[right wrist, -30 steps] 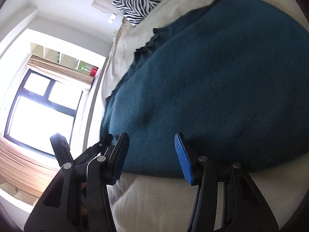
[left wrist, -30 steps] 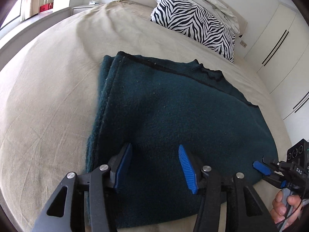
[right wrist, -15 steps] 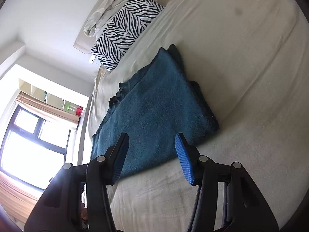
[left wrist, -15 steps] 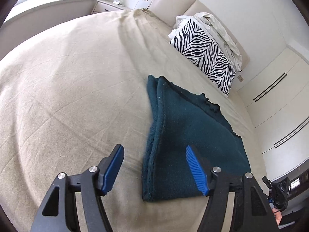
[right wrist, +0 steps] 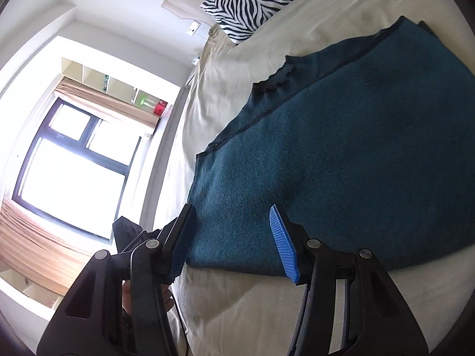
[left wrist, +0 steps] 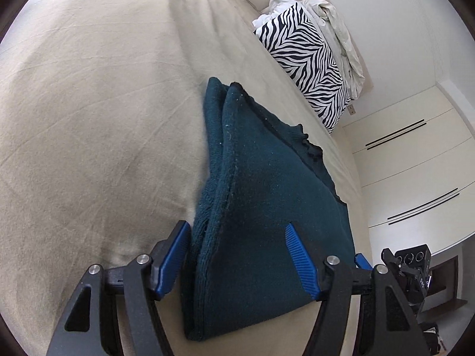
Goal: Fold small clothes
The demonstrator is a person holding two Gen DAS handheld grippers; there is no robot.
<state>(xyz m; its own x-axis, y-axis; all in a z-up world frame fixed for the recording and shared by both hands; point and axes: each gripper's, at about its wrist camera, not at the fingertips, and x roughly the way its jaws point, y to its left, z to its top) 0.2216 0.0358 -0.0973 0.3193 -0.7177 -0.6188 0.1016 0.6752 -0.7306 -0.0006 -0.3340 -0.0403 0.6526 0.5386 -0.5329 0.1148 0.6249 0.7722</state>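
Sweater [left wrist: 267, 207] lies folded flat on bed [left wrist: 89, 118], near edge toward the claws. Left claw [left wrist: 237, 259] has just been opening; it now straddles the near-left corner, pads clear of the fabric. Right claw [right wrist: 234, 241] is half open over the other near corner, gripping nothing. Looks like setup for another fold: next, close both on the corners together.
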